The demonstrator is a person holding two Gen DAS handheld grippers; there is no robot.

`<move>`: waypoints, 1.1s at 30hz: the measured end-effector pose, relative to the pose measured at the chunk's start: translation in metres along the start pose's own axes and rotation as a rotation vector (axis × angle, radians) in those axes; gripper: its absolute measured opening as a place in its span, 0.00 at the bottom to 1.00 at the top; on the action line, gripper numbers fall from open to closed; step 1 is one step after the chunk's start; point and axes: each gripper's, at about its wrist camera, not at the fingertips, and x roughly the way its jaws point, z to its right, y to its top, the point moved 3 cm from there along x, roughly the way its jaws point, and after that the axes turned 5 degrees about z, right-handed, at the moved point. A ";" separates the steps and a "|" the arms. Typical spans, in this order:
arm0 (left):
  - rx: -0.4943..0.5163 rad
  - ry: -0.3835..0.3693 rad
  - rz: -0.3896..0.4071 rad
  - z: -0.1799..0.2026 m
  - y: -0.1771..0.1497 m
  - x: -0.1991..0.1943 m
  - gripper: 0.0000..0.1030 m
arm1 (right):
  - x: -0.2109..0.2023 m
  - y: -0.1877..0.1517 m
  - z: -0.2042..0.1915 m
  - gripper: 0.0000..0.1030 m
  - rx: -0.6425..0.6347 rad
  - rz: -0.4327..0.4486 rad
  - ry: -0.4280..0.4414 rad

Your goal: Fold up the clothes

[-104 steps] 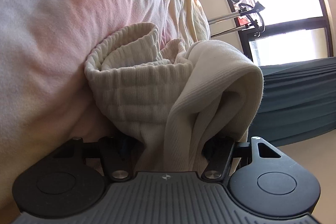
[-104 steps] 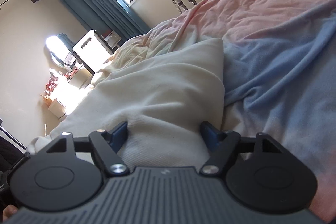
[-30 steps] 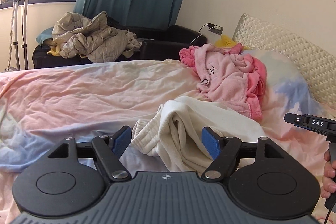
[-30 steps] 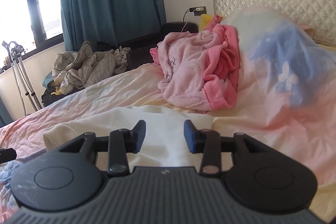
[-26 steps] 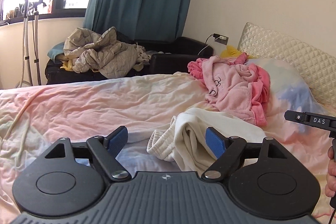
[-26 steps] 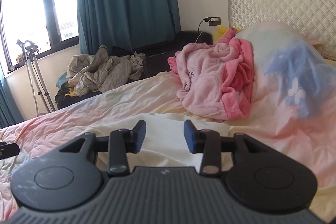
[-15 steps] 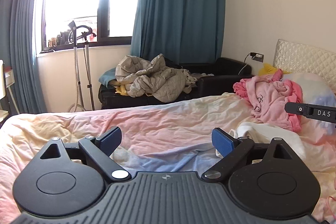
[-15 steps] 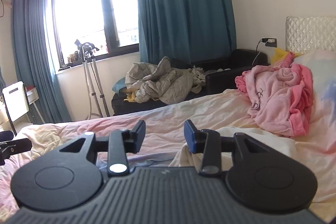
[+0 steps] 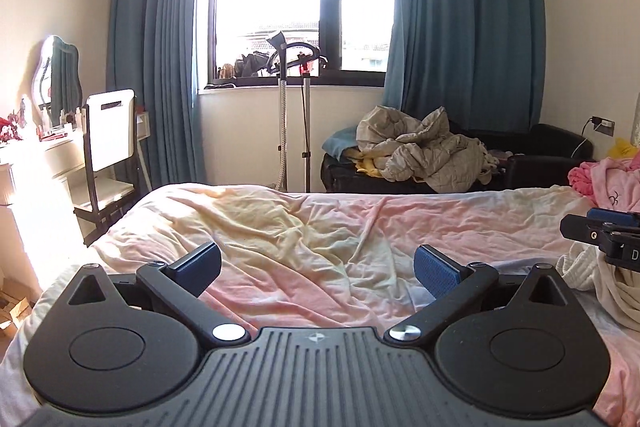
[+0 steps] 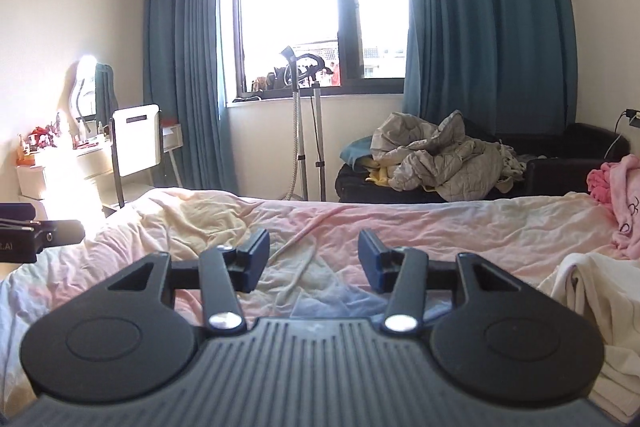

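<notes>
The cream garment [image 10: 596, 311] lay bunched on the bed [image 10: 400, 223], off to the right of both pairs of jaws, its long axis impossible to read. The right gripper [image 10: 312, 259] was nearer it, jaws spreading with nothing between them; the left gripper [image 9: 318, 269] was opening wide over bare sheet. A pink robe [image 10: 618, 195] sat beyond, nothing blocking the way.
</notes>
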 end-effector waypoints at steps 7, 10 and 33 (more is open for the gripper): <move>-0.076 0.074 -0.010 -0.021 -0.030 0.023 1.00 | 0.024 -0.027 0.002 0.58 0.069 -0.026 0.019; -0.078 0.083 -0.023 -0.023 -0.041 0.028 1.00 | 0.030 -0.043 0.003 0.60 0.065 -0.049 0.003; 0.018 0.056 -0.054 -0.022 -0.060 0.031 1.00 | 0.051 -0.072 -0.019 1.00 0.031 -0.039 -0.026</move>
